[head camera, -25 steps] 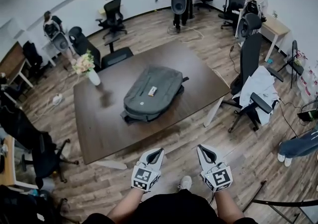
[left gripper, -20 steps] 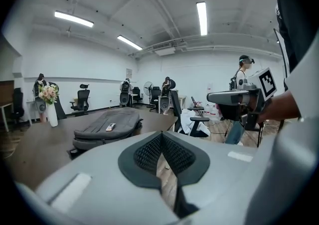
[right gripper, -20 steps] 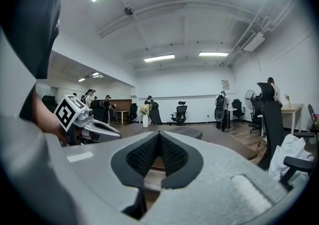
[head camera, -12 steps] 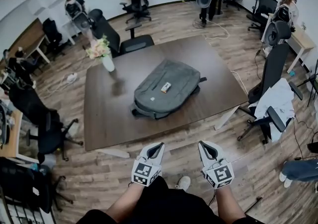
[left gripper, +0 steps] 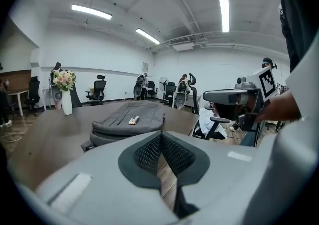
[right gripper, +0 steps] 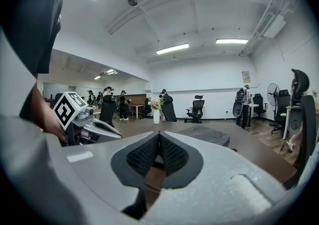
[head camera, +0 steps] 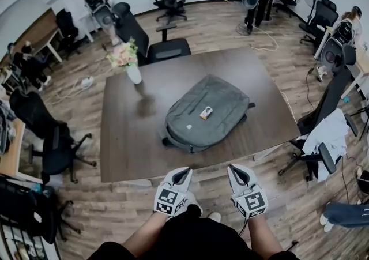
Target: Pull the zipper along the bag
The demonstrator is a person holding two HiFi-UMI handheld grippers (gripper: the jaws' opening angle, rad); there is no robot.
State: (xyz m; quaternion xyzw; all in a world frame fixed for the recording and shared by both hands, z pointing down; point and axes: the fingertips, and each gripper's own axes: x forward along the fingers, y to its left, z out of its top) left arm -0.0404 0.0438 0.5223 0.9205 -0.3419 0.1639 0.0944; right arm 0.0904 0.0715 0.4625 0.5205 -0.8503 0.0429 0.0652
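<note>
A grey backpack point(head camera: 206, 113) lies flat on the dark brown table point(head camera: 130, 143), a small tag on its upper face. It also shows in the left gripper view as the backpack point(left gripper: 124, 119) and in the right gripper view as the backpack point(right gripper: 209, 134). My left gripper point(head camera: 183, 172) and right gripper point(head camera: 235, 169) hover side by side just short of the table's near edge, both shut and empty, well short of the bag. The zipper pull cannot be made out.
A white vase of flowers point(head camera: 129, 60) stands at the table's far left corner. Black office chairs point(head camera: 164, 51) ring the table; one at the right carries a white garment point(head camera: 331, 132). Several people stand at desks along the walls. A cable lies on the wooden floor.
The view has advanced toward the table and swung; table and backpack now sit closer and further right. Both grippers stayed shut, held in front of the body.
</note>
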